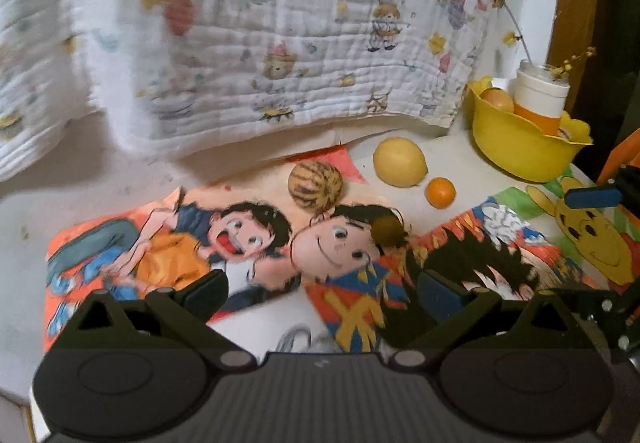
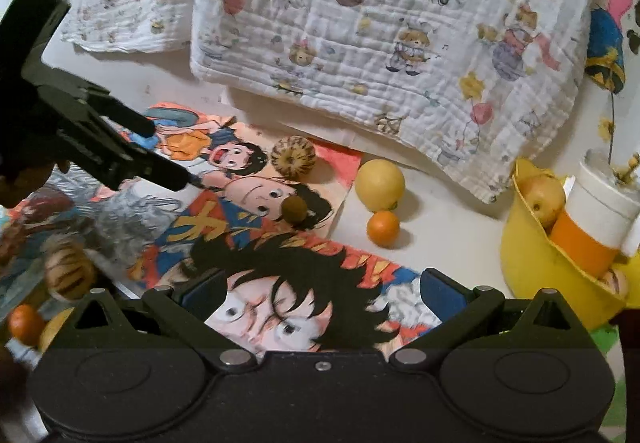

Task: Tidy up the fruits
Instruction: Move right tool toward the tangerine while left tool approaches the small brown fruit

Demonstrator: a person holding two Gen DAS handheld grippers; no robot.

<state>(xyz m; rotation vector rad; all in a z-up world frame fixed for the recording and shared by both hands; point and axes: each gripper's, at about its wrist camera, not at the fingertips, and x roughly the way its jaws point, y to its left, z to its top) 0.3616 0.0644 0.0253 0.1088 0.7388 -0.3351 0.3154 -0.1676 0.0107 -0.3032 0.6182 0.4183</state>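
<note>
Left gripper: jaws wide, empty. Right gripper: jaws wide, empty. Ahead of both: melon, lemon, orange, brown fruit. Bowl: far right, holding apple.

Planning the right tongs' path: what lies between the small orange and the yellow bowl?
Bare white tabletop separates the small orange from the yellow bowl, clearest in the right wrist view.
</note>
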